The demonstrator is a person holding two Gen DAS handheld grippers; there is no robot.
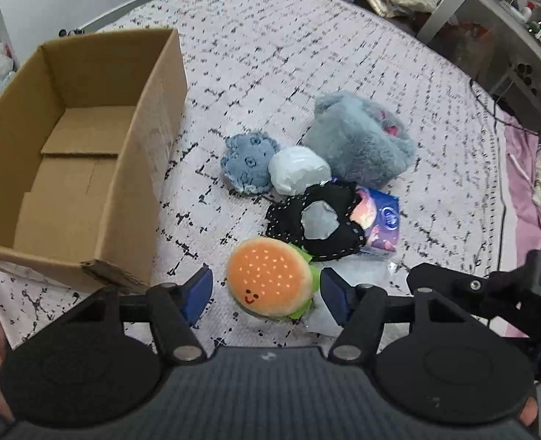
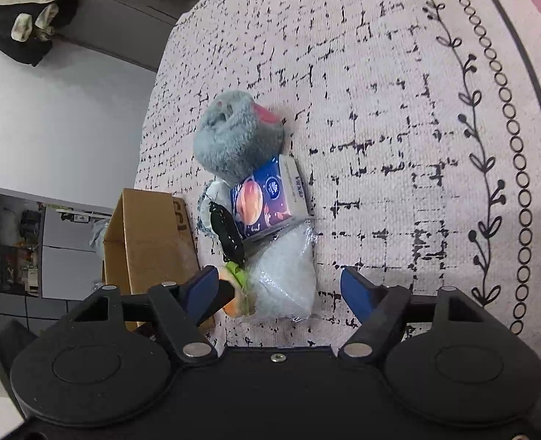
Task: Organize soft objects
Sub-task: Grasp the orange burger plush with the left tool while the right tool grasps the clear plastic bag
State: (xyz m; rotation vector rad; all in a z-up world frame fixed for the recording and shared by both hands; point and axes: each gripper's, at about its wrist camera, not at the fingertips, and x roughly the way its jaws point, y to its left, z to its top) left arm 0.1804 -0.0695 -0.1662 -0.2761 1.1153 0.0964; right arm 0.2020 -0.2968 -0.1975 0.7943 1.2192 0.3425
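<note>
A burger plush (image 1: pixel 270 280) with a smiley lies on the patterned bedspread, between the open fingers of my left gripper (image 1: pixel 264 293). Behind it lie a black fabric piece (image 1: pixel 325 220), a blue tissue pack (image 1: pixel 380 220), a white wrapped bundle (image 1: pixel 298 170), a blue denim plush (image 1: pixel 250 163) and a grey furry plush (image 1: pixel 358 137). An open cardboard box (image 1: pixel 68 154) stands to the left. My right gripper (image 2: pixel 279 293) is open around a clear plastic bag of white stuffing (image 2: pixel 285 286). The burger plush (image 2: pixel 233 293), tissue pack (image 2: pixel 266 198) and grey plush (image 2: pixel 237 132) show there too.
The right gripper's body (image 1: pixel 508 293) shows at the right edge of the left wrist view. A desk with clutter (image 1: pixel 508 18) stands beyond the bed. The cardboard box (image 2: pixel 149 242) stands left of the pile in the right wrist view. A pink sheet (image 1: pixel 527 190) lies at the right.
</note>
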